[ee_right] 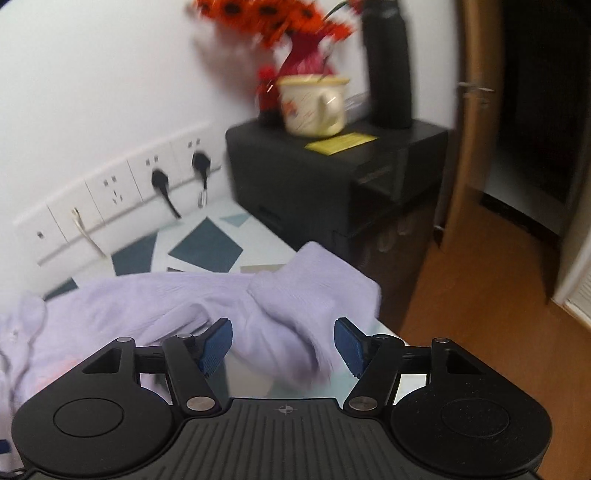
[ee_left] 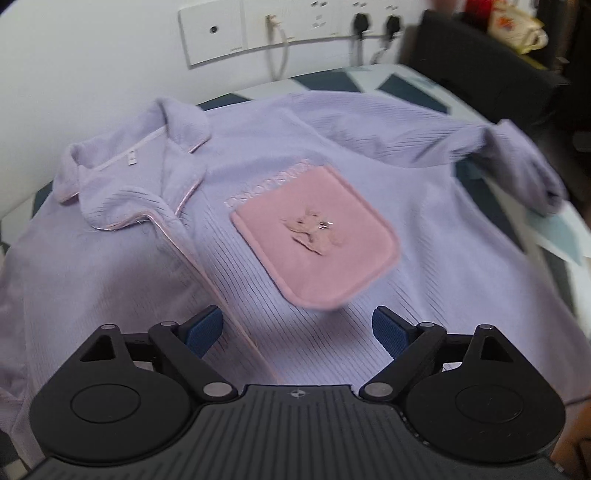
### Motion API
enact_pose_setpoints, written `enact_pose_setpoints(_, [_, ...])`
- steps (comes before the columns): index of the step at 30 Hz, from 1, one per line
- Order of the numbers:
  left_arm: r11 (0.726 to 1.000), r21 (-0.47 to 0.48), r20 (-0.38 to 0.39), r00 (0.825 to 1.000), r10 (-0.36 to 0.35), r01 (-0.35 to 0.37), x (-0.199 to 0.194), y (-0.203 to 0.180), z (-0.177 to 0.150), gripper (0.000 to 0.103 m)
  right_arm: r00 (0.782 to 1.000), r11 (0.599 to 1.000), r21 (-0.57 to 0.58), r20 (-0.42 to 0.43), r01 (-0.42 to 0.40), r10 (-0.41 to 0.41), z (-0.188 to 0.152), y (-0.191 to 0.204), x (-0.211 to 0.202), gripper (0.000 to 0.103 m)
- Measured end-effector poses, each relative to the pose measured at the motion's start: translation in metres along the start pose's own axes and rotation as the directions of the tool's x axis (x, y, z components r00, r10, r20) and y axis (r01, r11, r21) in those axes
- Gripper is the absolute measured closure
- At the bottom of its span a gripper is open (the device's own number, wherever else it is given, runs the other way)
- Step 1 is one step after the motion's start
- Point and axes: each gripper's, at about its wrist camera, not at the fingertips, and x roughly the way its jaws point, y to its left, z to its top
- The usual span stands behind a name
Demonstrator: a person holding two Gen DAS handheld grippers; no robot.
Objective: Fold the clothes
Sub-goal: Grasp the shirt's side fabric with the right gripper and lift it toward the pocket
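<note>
A lilac pyjama shirt [ee_left: 332, 147] with a collar [ee_left: 147, 147] and a pink chest pocket [ee_left: 314, 236] lies spread front-up on the table. My left gripper [ee_left: 297, 326] hovers over the shirt's lower front, just below the pocket, open, with nothing between its blue pads [ee_left: 205, 328]. In the right wrist view the shirt's sleeve [ee_right: 306, 295] lies bunched near the table's right edge. My right gripper [ee_right: 282, 341] stands open above it. The sleeve shows in the gap between the pads [ee_right: 349, 345], blurred, and neither pad presses on it.
The patterned tablecloth [ee_right: 207, 247] ends at a white wall with a socket strip [ee_right: 122, 188] and plugged cables. A black cabinet [ee_right: 314, 173] at the right carries a mug [ee_right: 314, 107], a black bottle [ee_right: 388, 62] and red flowers [ee_right: 273, 18]. Wooden floor [ee_right: 480, 295] and a door lie further right.
</note>
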Motion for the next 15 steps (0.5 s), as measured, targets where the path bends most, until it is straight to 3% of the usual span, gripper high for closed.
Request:
enact_pose_setpoints(4, [0.992, -0.042, -0.030, 0.993, 0.114, -0.115, 0.020, -0.019, 0.008, 0.003, 0.997, 0.999, -0.002, -0.073, -0.039, 0.038, 0.027, -0.006, 0.086, 0.045])
enact_pose_setpoints(7, [0.977, -0.028, -0.044, 0.977, 0.208, -0.209, 0.033, -0.039, 0.012, 0.000, 0.989, 0.997, 0.003, -0.126, -0.074, 0.074, 0.034, -0.004, 0.130, 0.046])
enact_pose_setpoints(10, [0.970, -0.007, -0.034, 0.969, 0.244, -0.245, 0.036, -0.051, 0.016, 0.000, 0.981, 0.997, -0.013, -0.182, -0.075, 0.071, 0.028, -0.004, 0.155, 0.042])
enact_pose_setpoints(12, [0.967, 0.001, -0.037, 0.966, 0.256, -0.256, 0.037, -0.055, 0.018, 0.000, 0.981, 0.995, -0.035, -0.176, -0.089, 0.081, 0.023, -0.009, 0.156, 0.042])
enact_pose_setpoints(13, [0.968, -0.001, -0.044, 0.967, 0.252, -0.252, 0.038, -0.054, 0.020, 0.000, 0.982, 0.994, -0.048, -0.167, -0.094, 0.085, 0.022, -0.011, 0.154, 0.045])
enact_pose_setpoints(15, [0.972, -0.025, -0.073, 0.970, 0.231, -0.234, 0.039, -0.049, 0.023, 0.000, 0.984, 0.992, -0.073, -0.150, -0.104, 0.092, 0.019, -0.017, 0.152, 0.061])
